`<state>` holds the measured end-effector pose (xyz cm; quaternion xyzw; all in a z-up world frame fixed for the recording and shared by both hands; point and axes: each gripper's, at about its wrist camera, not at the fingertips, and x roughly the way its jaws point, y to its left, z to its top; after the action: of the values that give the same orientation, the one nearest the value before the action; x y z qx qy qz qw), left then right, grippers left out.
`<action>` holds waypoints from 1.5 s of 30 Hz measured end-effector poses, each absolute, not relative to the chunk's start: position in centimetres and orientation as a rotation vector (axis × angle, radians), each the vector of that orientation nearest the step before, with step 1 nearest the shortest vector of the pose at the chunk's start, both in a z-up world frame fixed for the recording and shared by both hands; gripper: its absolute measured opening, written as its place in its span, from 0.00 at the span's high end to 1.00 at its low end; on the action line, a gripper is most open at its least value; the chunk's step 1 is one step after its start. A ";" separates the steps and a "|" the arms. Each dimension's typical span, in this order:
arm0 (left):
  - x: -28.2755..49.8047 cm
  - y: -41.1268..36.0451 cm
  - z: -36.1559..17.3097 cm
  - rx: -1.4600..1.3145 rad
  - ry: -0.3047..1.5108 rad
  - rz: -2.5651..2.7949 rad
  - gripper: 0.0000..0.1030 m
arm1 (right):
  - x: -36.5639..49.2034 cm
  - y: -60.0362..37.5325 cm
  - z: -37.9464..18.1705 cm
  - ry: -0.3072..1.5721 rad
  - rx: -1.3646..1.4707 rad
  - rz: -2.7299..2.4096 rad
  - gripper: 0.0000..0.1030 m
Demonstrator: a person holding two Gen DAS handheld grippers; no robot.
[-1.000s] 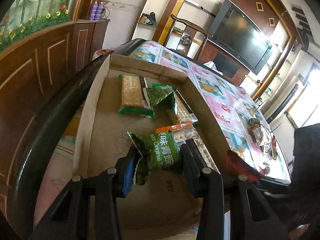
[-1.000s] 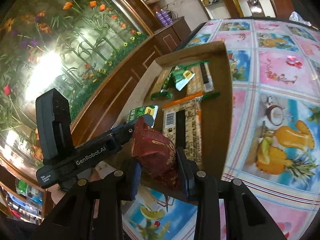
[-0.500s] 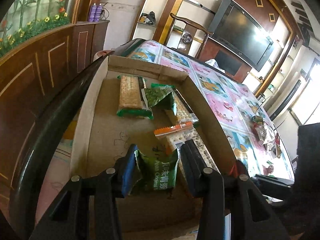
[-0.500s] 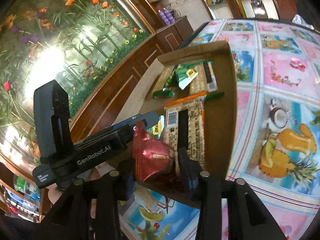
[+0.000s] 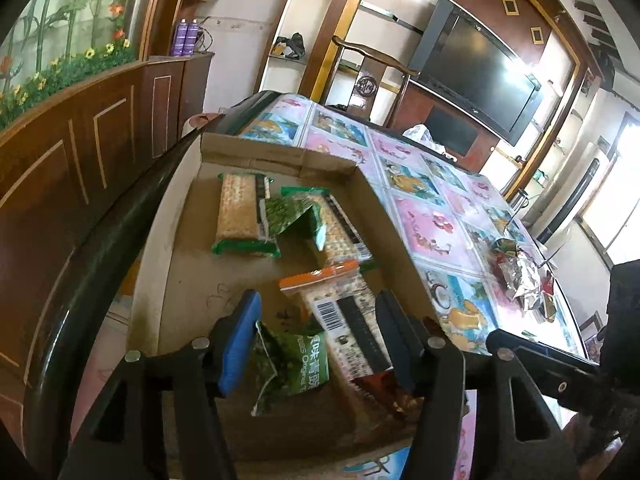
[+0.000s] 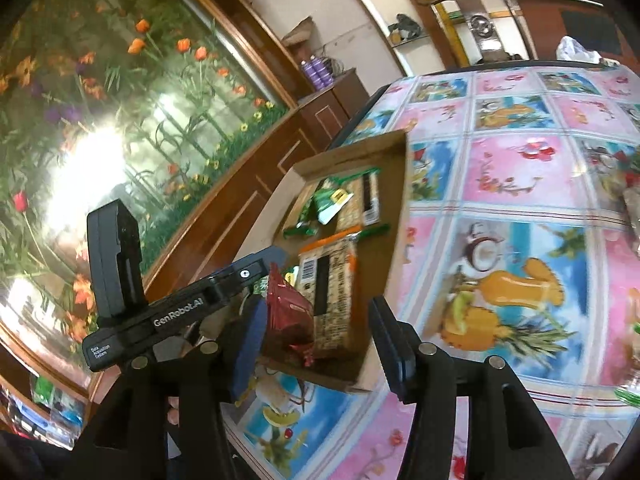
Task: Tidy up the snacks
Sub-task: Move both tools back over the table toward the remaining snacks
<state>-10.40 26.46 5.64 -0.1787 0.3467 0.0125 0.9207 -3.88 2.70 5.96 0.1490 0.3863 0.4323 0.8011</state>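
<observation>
Desk point(image 6: 516, 168) under a bright fruit-print cloth, cardboard tray point(image 5: 382, 216) of snacks at its edge, left claw point(image 5: 318, 340) apart over a green packet point(image 5: 298, 360), right claw point(image 6: 316, 340) apart, red packet point(image 6: 290, 316) lying in the tray, television point(image 5: 476, 68), flower mural point(image 6: 100, 92).

A shallow cardboard box point(image 5: 372, 200) is seen on the worktop, and several snacks are laid flat in it. Near its close end a green snack packet point(image 5: 296, 360) lies crumpled, and a red snack packet point(image 6: 288, 316) lies beside it. A long cracker pack with an orange end point(image 5: 340, 312) is placed along the right wall. Further back, two green-edged cracker packs point(image 5: 240, 216) are found, with a small green packet point(image 5: 292, 216) resting on them.
</observation>
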 end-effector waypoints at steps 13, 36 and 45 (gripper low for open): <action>-9.9 23.0 7.9 -0.318 0.686 -0.024 0.42 | -3.4 -5.5 6.4 0.723 0.432 0.772 0.44; -5.1 4.5 7.4 -0.150 0.866 -0.389 0.37 | -1.0 -27.9 2.2 0.602 0.722 0.291 0.45; -0.7 -1.0 4.7 -0.081 0.981 -0.454 0.36 | -1.0 -30.6 1.0 0.625 0.829 0.243 0.45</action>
<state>-0.74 -0.96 4.70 -0.0387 0.4666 -0.2159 0.8568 -1.02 -30.62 1.03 0.3953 0.2977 0.1158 0.8612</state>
